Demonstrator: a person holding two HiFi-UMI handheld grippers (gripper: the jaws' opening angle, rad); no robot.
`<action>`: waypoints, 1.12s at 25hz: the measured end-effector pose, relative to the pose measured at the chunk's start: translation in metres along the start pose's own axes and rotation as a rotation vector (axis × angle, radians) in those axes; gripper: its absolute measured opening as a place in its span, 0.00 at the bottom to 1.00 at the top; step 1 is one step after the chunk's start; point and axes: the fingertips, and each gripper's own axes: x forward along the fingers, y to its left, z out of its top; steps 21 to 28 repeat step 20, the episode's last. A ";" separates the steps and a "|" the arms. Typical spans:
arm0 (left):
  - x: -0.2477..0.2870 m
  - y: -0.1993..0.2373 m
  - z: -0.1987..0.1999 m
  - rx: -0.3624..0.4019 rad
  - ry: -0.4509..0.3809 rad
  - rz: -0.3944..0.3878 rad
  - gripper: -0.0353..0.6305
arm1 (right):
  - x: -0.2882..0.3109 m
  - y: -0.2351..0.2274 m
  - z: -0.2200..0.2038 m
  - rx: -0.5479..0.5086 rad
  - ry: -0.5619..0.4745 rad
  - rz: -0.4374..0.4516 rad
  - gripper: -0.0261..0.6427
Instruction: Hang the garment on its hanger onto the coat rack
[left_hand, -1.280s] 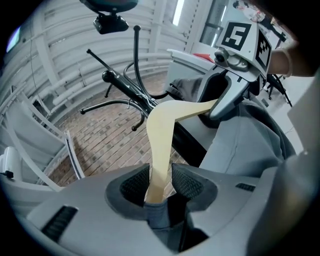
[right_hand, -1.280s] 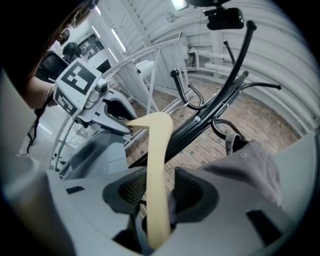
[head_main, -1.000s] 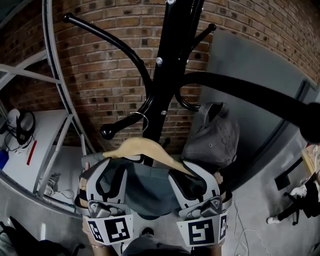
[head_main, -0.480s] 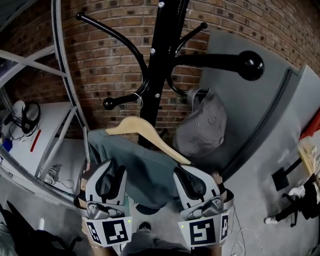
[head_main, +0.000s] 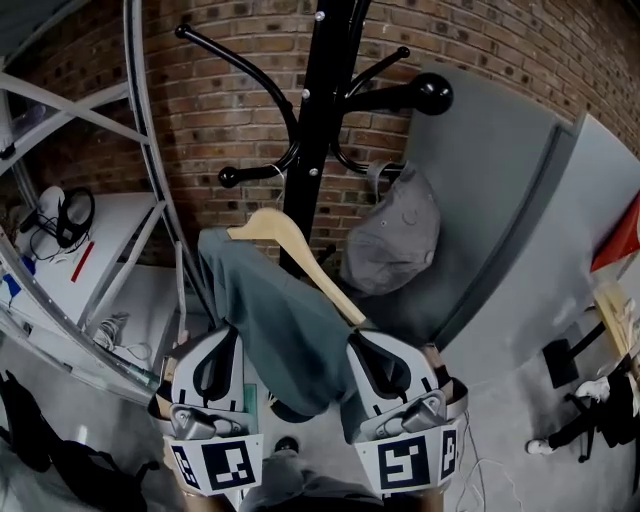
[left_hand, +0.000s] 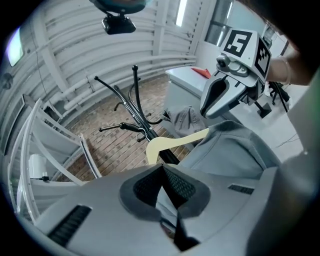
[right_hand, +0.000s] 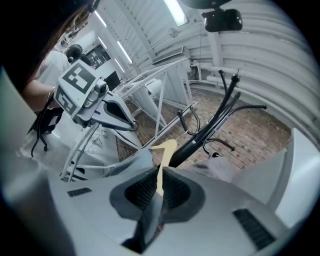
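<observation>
Hooked over a low ball-tipped arm (head_main: 232, 177) of the black coat rack (head_main: 318, 120): a pale wooden hanger (head_main: 268, 222), tilted, with a grey-green garment (head_main: 285, 340) draped over it and hanging down in front of the pole. Left gripper (head_main: 226, 335) just beside the garment's left edge, pointing toward the rack, with jaws just drawn shut and pads (left_hand: 145, 188) meeting at the tips. Only a sliver of fabric showing behind those tips, nothing plainly pinched. Right gripper (head_main: 360, 338) just short of the hanger's lower end, on the garment's other side, with jaws likewise just closed down to a thin slit between the pads (right_hand: 138, 190). Pale wood and grey fabric lined up in that slit, no firm hold to be seen. Grey cap (head_main: 395, 240) on another hook of the rack, right of the pole and near the hanger. Brick wall (head_main: 230, 90) behind, with 1 grey panel (head_main: 500, 180) to the right.
</observation>
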 end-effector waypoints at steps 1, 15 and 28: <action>-0.004 -0.001 0.000 -0.007 0.002 0.000 0.06 | -0.002 0.002 0.000 0.000 -0.003 0.004 0.11; -0.039 -0.001 0.006 -0.109 0.027 0.003 0.06 | -0.027 0.023 0.009 0.008 -0.023 0.037 0.10; -0.042 -0.005 0.000 -0.119 0.049 -0.001 0.06 | -0.031 0.027 0.007 0.002 -0.013 0.035 0.10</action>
